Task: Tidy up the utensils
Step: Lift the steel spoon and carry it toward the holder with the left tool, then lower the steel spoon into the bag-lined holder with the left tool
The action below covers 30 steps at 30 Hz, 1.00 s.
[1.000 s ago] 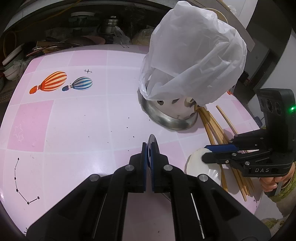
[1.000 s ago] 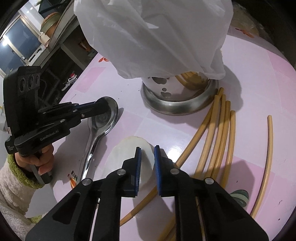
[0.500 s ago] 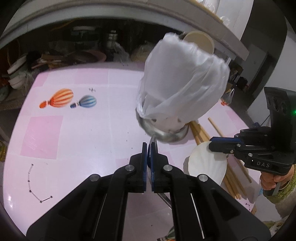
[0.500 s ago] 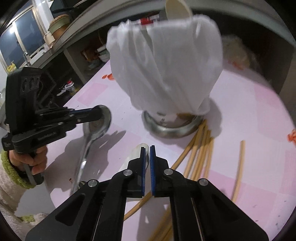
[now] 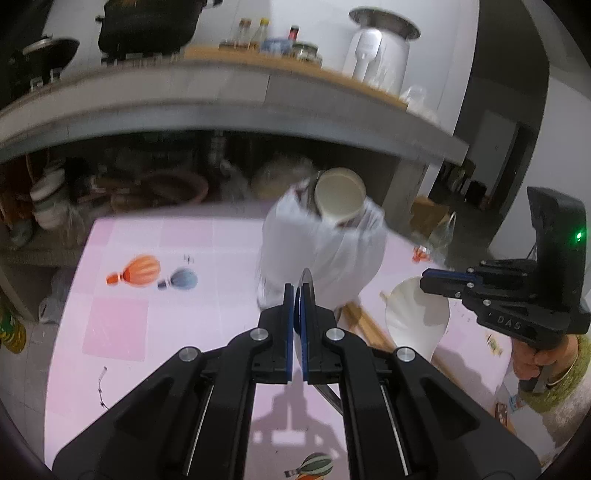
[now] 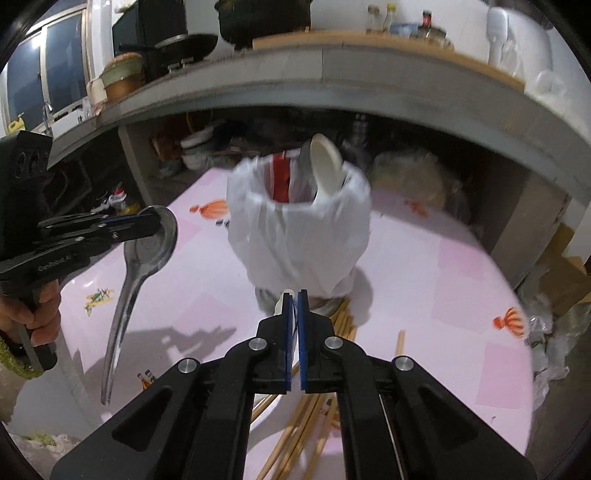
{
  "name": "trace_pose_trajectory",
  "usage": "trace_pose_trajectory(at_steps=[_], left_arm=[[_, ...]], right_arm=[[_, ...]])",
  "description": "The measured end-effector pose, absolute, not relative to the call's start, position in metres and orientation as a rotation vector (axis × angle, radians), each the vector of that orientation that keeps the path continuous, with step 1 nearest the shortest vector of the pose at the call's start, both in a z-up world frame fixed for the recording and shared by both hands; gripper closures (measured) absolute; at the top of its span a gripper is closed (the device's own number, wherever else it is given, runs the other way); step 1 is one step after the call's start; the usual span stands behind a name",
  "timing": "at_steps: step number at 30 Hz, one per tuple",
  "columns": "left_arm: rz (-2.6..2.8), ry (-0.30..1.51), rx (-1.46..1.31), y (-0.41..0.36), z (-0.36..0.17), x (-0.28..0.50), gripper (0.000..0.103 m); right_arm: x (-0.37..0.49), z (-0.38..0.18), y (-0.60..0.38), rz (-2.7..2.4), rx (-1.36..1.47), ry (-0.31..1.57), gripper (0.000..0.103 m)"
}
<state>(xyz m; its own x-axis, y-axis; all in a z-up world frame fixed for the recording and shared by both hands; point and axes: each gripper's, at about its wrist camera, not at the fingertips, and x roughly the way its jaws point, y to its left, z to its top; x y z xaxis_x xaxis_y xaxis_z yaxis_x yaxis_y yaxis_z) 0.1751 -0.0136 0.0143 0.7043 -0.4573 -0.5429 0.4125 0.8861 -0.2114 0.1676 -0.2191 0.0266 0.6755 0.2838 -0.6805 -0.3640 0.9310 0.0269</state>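
Between grippers: bagged holder (image 6: 299,236); chopsticks (image 6: 295,435) on table (image 6: 461,295).

A home kitchen: a concrete counter (image 5: 229,99) carries black pots (image 5: 147,26) and jars (image 5: 266,35), with bowls (image 5: 48,199) stacked beneath, behind a pink table (image 5: 155,332).

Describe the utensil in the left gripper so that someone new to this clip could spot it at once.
Start at the white plastic bag draped over the holder in the middle of the pink table. To its left, the left gripper holds a metal spoon by its bowl, handle hanging down. It is grey and shiny, unlike the white spoons and tan chopsticks nearby.
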Motion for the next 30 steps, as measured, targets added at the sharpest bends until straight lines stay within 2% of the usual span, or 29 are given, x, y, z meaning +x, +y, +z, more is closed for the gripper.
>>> trace_pose_trajectory(at_steps=[19,24,30], left_arm=[[-0.521,0.296,-0.058,-0.035,0.166,0.189,0.101],[-0.526,0.246,-0.053,-0.049,0.185,0.216,0.101],[-0.507,0.24,-0.008,-0.068,0.169,0.247,0.101]], right_arm=[[0.179,0.19,-0.24,0.323,-0.147,0.398,0.1],[0.208,0.206,-0.236,0.332,-0.14,0.366,0.1],[0.254,0.192,-0.227,0.328,-0.135,0.406,0.1]])
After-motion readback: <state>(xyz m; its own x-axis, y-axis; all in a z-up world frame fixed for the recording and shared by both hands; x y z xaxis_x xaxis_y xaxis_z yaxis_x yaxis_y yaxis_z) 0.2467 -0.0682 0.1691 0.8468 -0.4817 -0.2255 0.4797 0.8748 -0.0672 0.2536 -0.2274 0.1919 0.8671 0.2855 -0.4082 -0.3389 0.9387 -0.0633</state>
